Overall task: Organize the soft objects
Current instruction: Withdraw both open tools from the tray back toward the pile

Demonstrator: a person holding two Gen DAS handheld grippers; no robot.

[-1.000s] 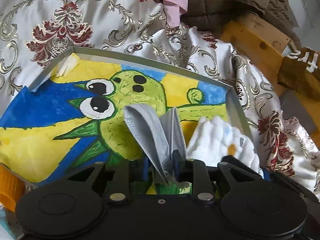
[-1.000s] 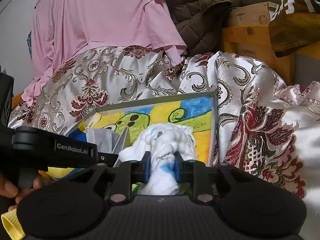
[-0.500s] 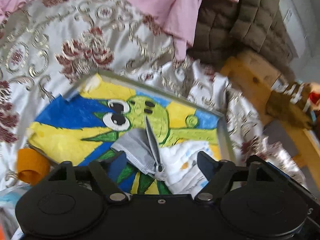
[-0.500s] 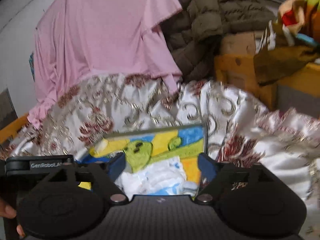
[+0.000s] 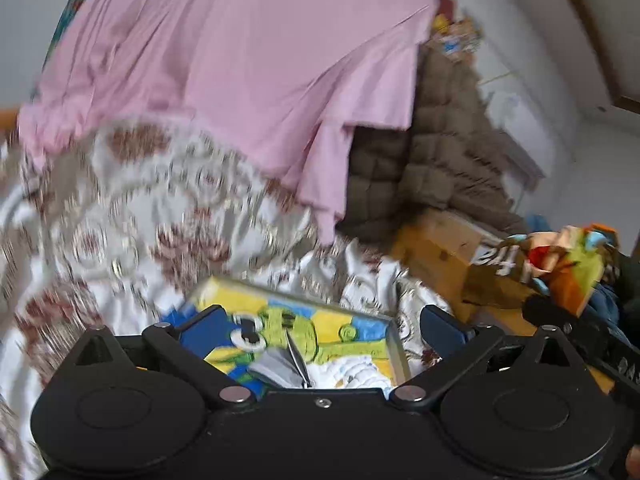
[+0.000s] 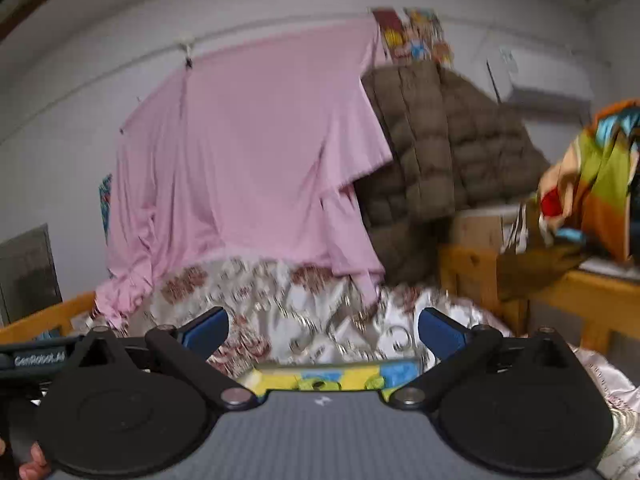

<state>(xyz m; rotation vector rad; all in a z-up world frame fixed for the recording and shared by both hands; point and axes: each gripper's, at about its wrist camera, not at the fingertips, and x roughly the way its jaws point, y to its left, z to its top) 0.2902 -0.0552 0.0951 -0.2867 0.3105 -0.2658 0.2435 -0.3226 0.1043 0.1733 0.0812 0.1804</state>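
Note:
A grey-framed tray (image 5: 398,350) with a painted green cartoon on yellow and blue lies on the patterned satin bedcover. In it lie a grey face mask (image 5: 278,370) and a white fluffy cloth (image 5: 356,374), side by side. My left gripper (image 5: 324,326) is open and empty, raised above and behind the tray. My right gripper (image 6: 322,328) is open and empty too, raised higher; only the tray's far edge (image 6: 332,368) shows below it.
A pink sheet (image 5: 240,80) hangs on the wall behind the bed. A brown quilted jacket (image 6: 448,148) is piled on a wooden bed frame (image 6: 472,276) at the right. A colourful cloth (image 6: 592,184) lies on the frame's right end. The views are motion-blurred.
Both grippers opened, letting go of the grey mask and the white cloth onto the tray. Both then lifted up and back, so the tray sank low in each view.

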